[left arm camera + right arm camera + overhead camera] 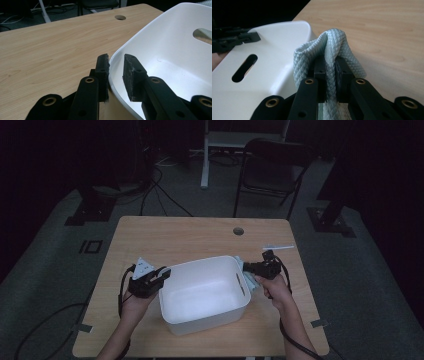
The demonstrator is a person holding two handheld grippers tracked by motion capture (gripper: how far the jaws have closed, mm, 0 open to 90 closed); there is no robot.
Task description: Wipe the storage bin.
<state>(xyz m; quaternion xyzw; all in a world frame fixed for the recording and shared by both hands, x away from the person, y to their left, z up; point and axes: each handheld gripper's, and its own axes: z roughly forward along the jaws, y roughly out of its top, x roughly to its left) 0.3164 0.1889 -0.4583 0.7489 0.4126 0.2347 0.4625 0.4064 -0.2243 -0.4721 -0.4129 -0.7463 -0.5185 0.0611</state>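
A white plastic tub (200,262) stands on the wooden table (175,235), with a handle slot (240,284) in its right wall. My left gripper (165,272) straddles the tub's left rim (111,62), one pad outside and one inside, shut on it. At the tub's right wall my right gripper (247,266) is shut on a light blue quilted cloth (334,42). The cloth (249,281) bulges over both jaws and rests against the outside of the tub (274,50), near the slot (244,68). In the right gripper view the left gripper (234,40) shows far off at the tub's other rim.
A small white strip (278,247) lies near the table's right edge, and a round cable hole (238,231) sits at the back. A dark folding chair (270,170) and cables stand on the floor beyond the table. Bare wood stretches behind and left of the tub.
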